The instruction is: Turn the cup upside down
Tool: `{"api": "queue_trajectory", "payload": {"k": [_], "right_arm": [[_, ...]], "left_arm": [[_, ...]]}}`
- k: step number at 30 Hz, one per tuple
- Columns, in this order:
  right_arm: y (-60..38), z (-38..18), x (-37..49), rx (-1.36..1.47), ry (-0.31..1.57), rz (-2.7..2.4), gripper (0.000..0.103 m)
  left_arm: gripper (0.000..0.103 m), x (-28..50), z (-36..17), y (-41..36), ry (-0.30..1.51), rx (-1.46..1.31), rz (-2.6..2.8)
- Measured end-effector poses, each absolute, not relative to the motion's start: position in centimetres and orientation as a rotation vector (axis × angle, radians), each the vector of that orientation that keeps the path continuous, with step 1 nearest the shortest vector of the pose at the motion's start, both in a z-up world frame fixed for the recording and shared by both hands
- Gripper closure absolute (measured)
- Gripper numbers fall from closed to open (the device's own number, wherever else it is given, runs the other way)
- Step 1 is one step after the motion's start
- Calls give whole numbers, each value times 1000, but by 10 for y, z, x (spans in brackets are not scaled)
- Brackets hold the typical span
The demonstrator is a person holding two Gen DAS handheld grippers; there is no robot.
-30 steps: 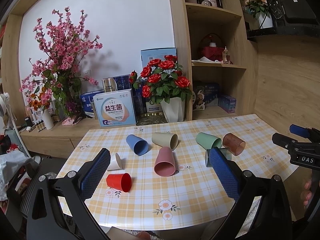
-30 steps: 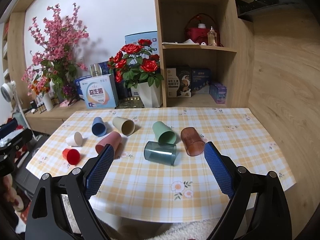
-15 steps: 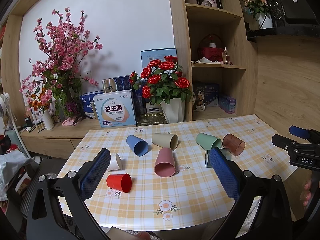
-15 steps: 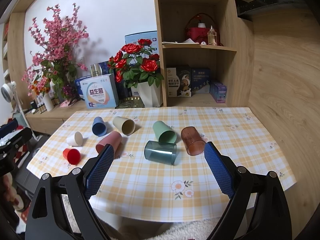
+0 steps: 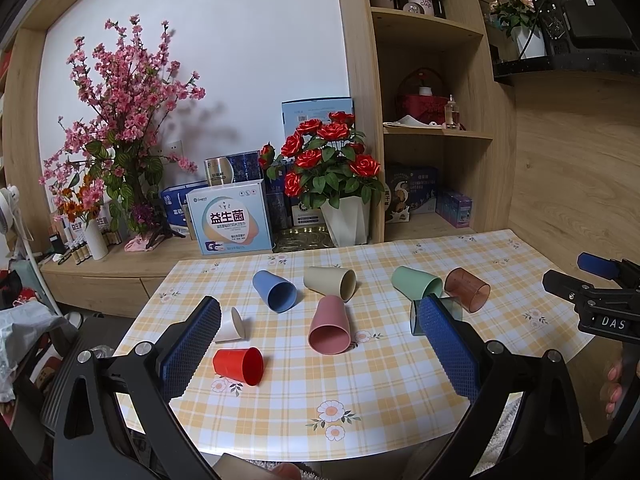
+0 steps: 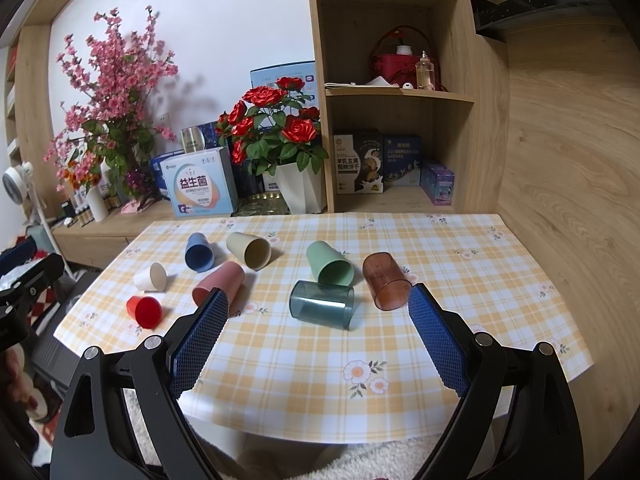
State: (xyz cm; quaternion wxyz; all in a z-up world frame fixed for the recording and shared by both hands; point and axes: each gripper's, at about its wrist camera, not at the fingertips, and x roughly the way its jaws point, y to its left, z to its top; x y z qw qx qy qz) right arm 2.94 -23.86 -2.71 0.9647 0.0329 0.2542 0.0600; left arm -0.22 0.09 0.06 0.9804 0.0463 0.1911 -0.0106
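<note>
Left gripper (image 5: 318, 320): spread wide, nothing between the blue pads (image 5: 192, 346), held above the near edge of the table (image 5: 360, 404), touching no cup. Right gripper (image 6: 316, 320): likewise gaping, empty, poised over the near part of the same table, its own blue pads (image 6: 436, 344) clear of everything. Seen from the left wrist camera as a black frame with a blue tip at the far right edge (image 5: 596, 292). Directly ahead of the right gripper, a teal see-through cup (image 6: 322, 304), on its side, crosswise. Just beside it to the right, a brown see-through cup (image 6: 386, 280), also on its side, mouth toward the camera. Just behind the teal one, a green cup (image 6: 330, 262), tipped over, mouth forward. Further left, a beige cup (image 6: 249, 250) and a blue cup (image 6: 199, 252), both lying down, near each other. In front of those, a pink cup (image 6: 218, 282), on its side, its mouth partly hidden behind the left pad in the right wrist view. Toward the table's left edge, a small white cup (image 6: 151, 277) and a small red cup (image 6: 145, 311), each lying down, apart from one another. All 8 cups on their sides, none standing on its rim. Beyond the table, a white pot of red roses (image 6: 276, 128), a white box with Chinese print (image 6: 198, 188), a tall spray of pink blossoms (image 6: 108, 96), and a wooden shelf unit (image 6: 394, 92).
</note>
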Motion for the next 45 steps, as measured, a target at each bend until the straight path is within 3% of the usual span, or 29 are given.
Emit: {"api": "queue_trajectory", "payload": {"k": [23,45], "right_arm": [[-246,-41,42,132,564,109,15],[-257,-109,144,130,738,170,15]], "left_arm": [[6,17,-15,26,492,8,-41],[6,145,-79,152,808,-222,149]]}}
